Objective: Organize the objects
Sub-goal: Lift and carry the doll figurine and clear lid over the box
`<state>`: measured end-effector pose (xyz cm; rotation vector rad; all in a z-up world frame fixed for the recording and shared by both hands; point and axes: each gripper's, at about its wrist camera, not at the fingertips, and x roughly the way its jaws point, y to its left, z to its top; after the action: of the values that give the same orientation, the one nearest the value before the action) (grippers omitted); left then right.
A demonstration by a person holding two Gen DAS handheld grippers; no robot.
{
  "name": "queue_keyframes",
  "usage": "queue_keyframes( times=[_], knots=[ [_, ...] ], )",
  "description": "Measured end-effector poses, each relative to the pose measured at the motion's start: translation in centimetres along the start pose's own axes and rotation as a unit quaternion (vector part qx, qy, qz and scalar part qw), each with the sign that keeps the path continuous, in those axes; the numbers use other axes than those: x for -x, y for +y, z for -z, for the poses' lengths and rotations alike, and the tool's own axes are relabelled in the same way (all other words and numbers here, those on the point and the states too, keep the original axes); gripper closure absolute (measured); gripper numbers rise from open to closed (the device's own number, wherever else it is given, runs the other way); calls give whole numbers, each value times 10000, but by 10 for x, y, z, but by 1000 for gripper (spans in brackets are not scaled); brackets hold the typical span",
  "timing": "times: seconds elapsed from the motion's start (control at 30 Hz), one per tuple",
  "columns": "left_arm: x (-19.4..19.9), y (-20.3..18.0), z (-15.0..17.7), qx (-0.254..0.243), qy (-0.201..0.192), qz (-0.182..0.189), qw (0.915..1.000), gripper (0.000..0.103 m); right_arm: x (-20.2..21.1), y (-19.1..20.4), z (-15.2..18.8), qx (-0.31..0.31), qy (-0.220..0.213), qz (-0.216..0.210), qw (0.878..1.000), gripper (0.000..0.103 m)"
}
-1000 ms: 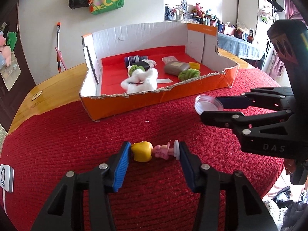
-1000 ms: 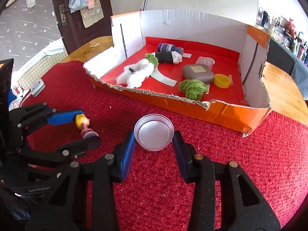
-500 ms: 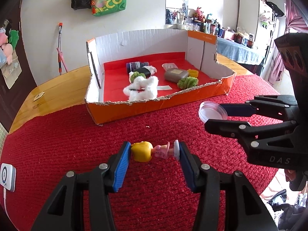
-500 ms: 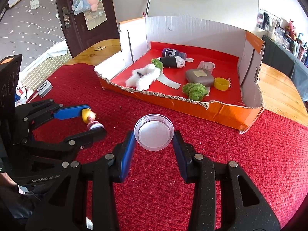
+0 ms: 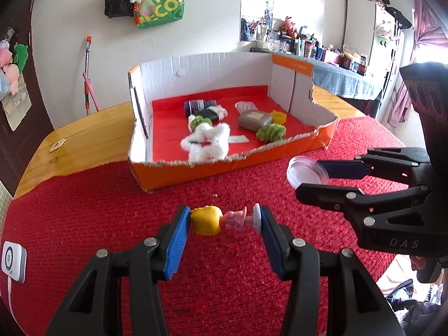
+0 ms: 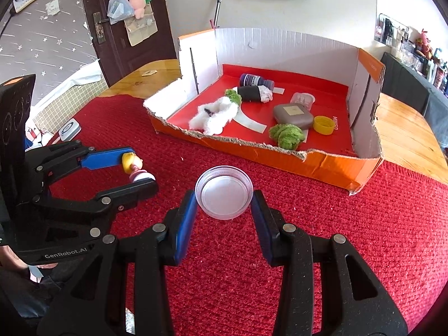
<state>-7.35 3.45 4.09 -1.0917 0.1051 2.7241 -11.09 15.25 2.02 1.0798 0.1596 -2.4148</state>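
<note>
- Left claw (image 5: 222, 221) pinches a small toy figure (image 5: 218, 219) lying sideways between the blue pads: yellow head against one pad, pink body, white round base against the other.
- Figure is held clear above the red cloth (image 5: 112, 210) on the desk (image 5: 78, 137), short of the box.
- Right claw (image 6: 224, 203) pinches a clear round plastic lid (image 6: 224, 192) by its ribbed rim, flat face toward the camera; also held above the cloth.
- From the left wrist view the lid (image 5: 306, 172) sits right of the figure, the two apart.
- Cardboard box (image 6: 330, 165): orange outside, white walls, red floor, torn low front edge. Stands on the cloth beyond both claws.
- In the box: white fluffy toy (image 6: 214, 114), green fuzzy piece (image 6: 286, 135), grey flat case (image 6: 292, 114), yellow cap (image 6: 324, 124), dark bottle (image 6: 253, 79), black roll with a white end (image 6: 253, 93).
- White device (image 5: 12, 260) lies at the cloth's left edge.
- Versus a second ago: both grips unchanged, figure and lid sit the same between the pads. The box looks smaller and farther off in both views, more cloth showing before its front edge. Box contents have not shifted.
</note>
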Motion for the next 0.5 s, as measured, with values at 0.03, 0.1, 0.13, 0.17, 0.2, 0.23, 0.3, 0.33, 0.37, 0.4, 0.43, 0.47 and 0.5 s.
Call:
queue_keyframes(
  times=[0.03,0.1,0.13,0.17,0.2,0.23,0.3,0.33,0.37,0.4,0.43,0.47,0.5],
  knots=[
    [2,0,-2,-9,-29,1,10000,50,2,0,-1,-6,-22,-30,10000,65],
    [4,0,-8,-34,-85,-8,10000,50,6,0,-4,-25,-68,-89,9999,65],
    [5,0,-11,-44,-101,-10,9999,50,8,-1,-6,-43,-93,-123,9999,65],
    [5,0,-13,-45,-103,-3,9999,50,9,-2,-8,-55,-110,-150,9998,65],
    [4,1,-16,-46,-104,13,9999,50,11,-2,-10,-66,-121,-181,9997,65],
    [3,1,-19,-41,-98,23,9999,50,12,-3,-12,-77,-132,-214,9997,65],
    [1,2,-26,-30,-82,44,10000,50,14,-5,-15,-79,-141,-225,9996,65],
    [-1,3,-29,-26,-74,59,10000,51,15,-7,-18,-78,-151,-221,9996,65],
    [-2,3,-33,-20,-63,79,9999,50,15,-8,-19,-80,-159,-223,9996,65],
    [-3,4,-35,-17,-59,90,9999,50,16,-10,-21,-86,-165,-230,9996,65],
    [-5,4,-38,-13,-55,100,9999,50,17,-12,-23,-93,-175,-232,9995,65],
    [-7,5,-41,-2,-46,116,9999,50,18,-13,-25,-97,-188,-228,9995,65],
    [-9,5,-45,7,-35,139,9999,50,19,-15,-27,-99,-201,-219,9995,65]
  ],
)
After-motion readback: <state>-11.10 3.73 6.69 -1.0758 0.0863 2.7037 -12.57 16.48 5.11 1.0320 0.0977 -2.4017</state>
